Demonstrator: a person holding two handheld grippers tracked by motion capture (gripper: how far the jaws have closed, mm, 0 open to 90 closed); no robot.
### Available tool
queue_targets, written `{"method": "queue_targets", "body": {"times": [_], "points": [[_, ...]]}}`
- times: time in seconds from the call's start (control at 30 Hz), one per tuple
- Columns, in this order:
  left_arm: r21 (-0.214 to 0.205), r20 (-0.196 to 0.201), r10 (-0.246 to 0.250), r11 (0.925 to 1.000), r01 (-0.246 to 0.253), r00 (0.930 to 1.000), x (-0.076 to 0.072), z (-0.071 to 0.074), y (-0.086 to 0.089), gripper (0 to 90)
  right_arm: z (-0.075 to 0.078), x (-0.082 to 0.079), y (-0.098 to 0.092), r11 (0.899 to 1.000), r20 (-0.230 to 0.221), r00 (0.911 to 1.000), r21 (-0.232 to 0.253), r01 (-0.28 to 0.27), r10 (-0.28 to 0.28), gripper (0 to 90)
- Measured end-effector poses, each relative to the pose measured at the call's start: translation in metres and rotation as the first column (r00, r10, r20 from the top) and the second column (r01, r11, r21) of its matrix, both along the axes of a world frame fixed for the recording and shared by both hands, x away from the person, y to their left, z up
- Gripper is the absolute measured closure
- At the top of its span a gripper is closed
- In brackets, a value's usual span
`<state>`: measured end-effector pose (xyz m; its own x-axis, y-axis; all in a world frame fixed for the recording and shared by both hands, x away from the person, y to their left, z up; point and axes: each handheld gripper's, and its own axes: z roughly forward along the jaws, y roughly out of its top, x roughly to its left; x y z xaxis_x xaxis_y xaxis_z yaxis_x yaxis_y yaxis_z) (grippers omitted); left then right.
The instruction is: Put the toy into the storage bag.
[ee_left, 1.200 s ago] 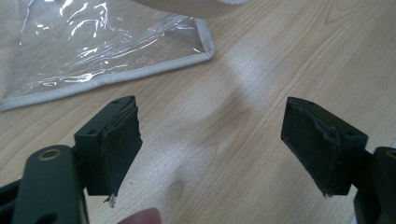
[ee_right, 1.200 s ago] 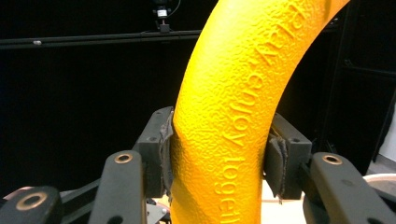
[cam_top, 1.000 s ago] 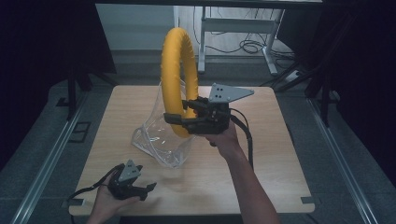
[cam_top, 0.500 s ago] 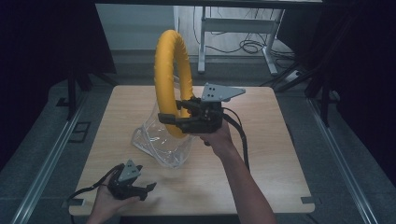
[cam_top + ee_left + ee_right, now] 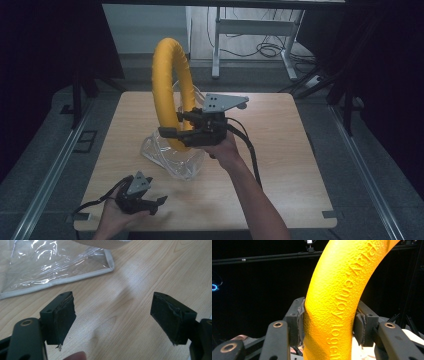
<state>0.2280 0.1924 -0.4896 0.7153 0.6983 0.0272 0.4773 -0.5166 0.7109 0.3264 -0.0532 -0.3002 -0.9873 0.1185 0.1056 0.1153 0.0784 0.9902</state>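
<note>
Shifted left and turned since a second ago: yellow ring (image 5: 172, 90) in right claw (image 5: 175, 135), above clear plastic bag (image 5: 167, 157).

Held upright over the wooden bench (image 5: 290, 150), pinched hard at its lower arc, foam dented between both jaws, embossed lettering visible. Left claw (image 5: 150, 202) rested at the bench's near edge, jaws wide apart, gripping nothing, bag corner just ahead.

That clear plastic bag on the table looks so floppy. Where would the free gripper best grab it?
Probably the clear bag's pale piped edge, near the corner facing the left gripper, approached low from the person's side. The trim looks firmer than the slippery film, and those jaws are open, pointing that way.
</note>
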Motion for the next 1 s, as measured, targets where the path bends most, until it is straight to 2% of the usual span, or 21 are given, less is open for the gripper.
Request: {"method": "queue_targets", "body": {"times": [0.37,1.0], "points": [[0.003,-0.001,0.0,1.0,0.0,1.0,0.0,0.0,0.0,19.8,-0.011,0.004,0.007,1.0,-0.006,0.9999,-0.022,-0.013,0.013,50.0],[0.015,-0.01,-0.007,0.9999,0.007,0.9999,0.001,-0.002,-0.001,19.5,-0.038,0.018,0.008,1.0,-0.07,0.9976,-0.03,-0.003,0.001,49.9]]}}
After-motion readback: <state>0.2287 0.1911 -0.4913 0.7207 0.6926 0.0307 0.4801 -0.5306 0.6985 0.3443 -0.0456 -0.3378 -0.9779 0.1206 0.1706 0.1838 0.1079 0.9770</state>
